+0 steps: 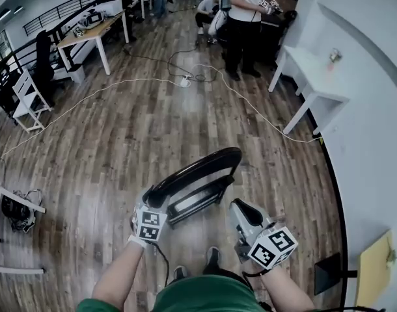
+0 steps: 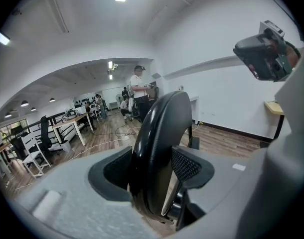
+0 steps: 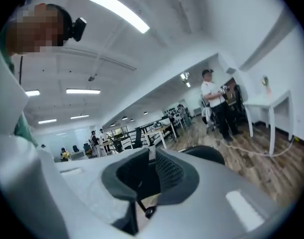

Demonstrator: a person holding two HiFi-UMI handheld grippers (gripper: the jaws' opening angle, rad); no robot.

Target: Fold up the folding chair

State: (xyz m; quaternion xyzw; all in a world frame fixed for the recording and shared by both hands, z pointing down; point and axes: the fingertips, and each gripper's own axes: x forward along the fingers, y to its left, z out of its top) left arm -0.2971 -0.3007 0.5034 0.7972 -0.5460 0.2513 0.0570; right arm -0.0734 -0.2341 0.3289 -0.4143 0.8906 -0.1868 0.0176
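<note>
Head view, and the wood floor (image 1: 120, 135) fills the shot. The chair (image 1: 200, 168) stands just ahead of the person's shoes (image 1: 211, 259), well clear of the white cable (image 1: 127, 83) trailing across the boards. It looks flat, seat tucked up against the back: folded, I'd say, or very nearly.

Left gripper (image 1: 151, 203) has the curved black top rail, and the left gripper view confirms it, with 1 pad pressed on each side. Right gripper (image 1: 243, 210) sits beside the chair and apart from it, jaws drawn together on nothing.

So 1 grip carries the whole frame. Trouble from here? That rail is smooth and rounded, so if the chair leans it could roll between the pads and slide out. Held only at the top, the legs could swing and splay open, or the frame could tip onto the shoes. A 2nd hold lower down would steady it.
</note>
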